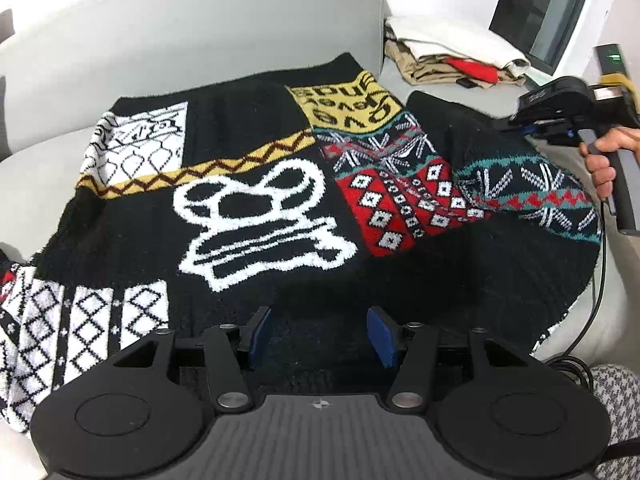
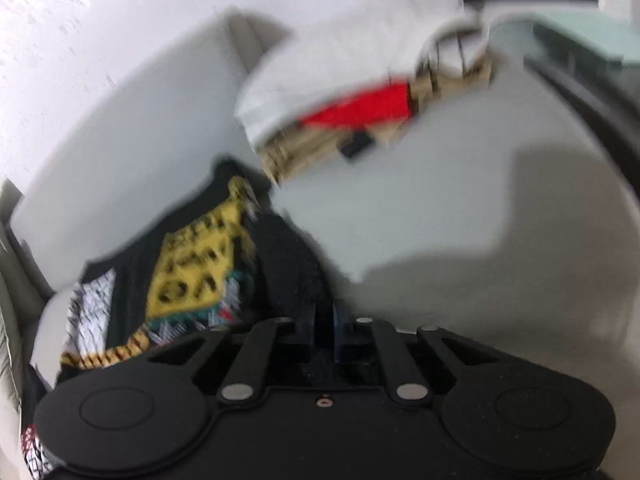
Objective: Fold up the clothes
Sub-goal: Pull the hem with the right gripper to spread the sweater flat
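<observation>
The sweater (image 1: pixel 280 208) lies spread across the seat of a pale sofa (image 1: pixel 160 40), its far edge against the sofa's backrest. It is a black knit with a white outlined figure at the centre, a yellow zigzag band running across it, a yellow lettered patch toward the backrest, a white lattice panel on the left side, and red diamond and snowflake panels on the right side. One sleeve (image 1: pixel 532 196), black with teal, red and white patterning, is laid partly over the sweater's right side. The left gripper (image 1: pixel 320 336) sits low over the sweater's near black hem; its two blue pads (image 1: pixel 382 336) stand well apart with only dark knit visible between them, so it is released and grasps nothing. The right gripper (image 2: pixel 324 320) is at the sweater's right edge, near the sleeve's black end; in the right wrist view its pads stand close together with dark fabric at them, but motion blur prevents confirming a grasp, so its state cannot be told. In the left wrist view the right hand (image 1: pixel 604 160) wraps the grey handle of that tool. Beyond the sweater's right corner, on the same seat, rests a pile (image 1: pixel 456 56) of folded white, tan and red clothes. A black cable (image 1: pixel 592 320) runs down past the sweater's right hem.
</observation>
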Demonstrator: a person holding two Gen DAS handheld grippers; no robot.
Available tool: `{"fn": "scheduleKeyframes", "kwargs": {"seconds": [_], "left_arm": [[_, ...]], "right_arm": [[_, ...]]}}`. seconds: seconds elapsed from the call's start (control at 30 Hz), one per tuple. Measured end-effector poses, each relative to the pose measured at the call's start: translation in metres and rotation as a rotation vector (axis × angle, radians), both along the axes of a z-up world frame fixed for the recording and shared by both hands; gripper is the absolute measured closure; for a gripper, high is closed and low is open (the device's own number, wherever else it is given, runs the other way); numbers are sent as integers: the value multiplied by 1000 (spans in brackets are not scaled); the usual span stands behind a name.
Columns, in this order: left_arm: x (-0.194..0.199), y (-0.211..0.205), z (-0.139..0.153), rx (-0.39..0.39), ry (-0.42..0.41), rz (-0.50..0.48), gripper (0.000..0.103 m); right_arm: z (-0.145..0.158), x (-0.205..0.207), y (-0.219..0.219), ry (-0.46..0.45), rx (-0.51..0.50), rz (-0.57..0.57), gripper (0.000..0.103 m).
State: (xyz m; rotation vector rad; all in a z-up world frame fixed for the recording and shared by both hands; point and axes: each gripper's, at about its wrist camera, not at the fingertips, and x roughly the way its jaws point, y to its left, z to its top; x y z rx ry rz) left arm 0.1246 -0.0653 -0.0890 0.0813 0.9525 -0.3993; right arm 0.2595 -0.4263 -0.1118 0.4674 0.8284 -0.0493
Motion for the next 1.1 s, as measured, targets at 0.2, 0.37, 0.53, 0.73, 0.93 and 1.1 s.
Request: {"fn": "scheduleKeyframes", "kwargs": {"seconds": [0.2,0.37,0.53,0.73,0.93,1.1], "left_arm": [[-10,10,14,-27,-45,8,50],[-14,15,12,-63,-3,23,50],[-29,26,16,-58,-6,32,48],[-56,65,33,-50,-60,91,46],[-75,119,24,-37,-28,244,37],[-71,155,-6,-94,115,414,38]], "right_arm": [[72,-92,-35,-354,13,-338,96],[39,-116,-96,-108,73,-597,66],[33,-156,-90,-55,148,-576,60],[66,-194,-28,-89,275,-393,42],[69,-212,49,-56,311,-141,35],[31,-219,111,64,267,18,35]]}}
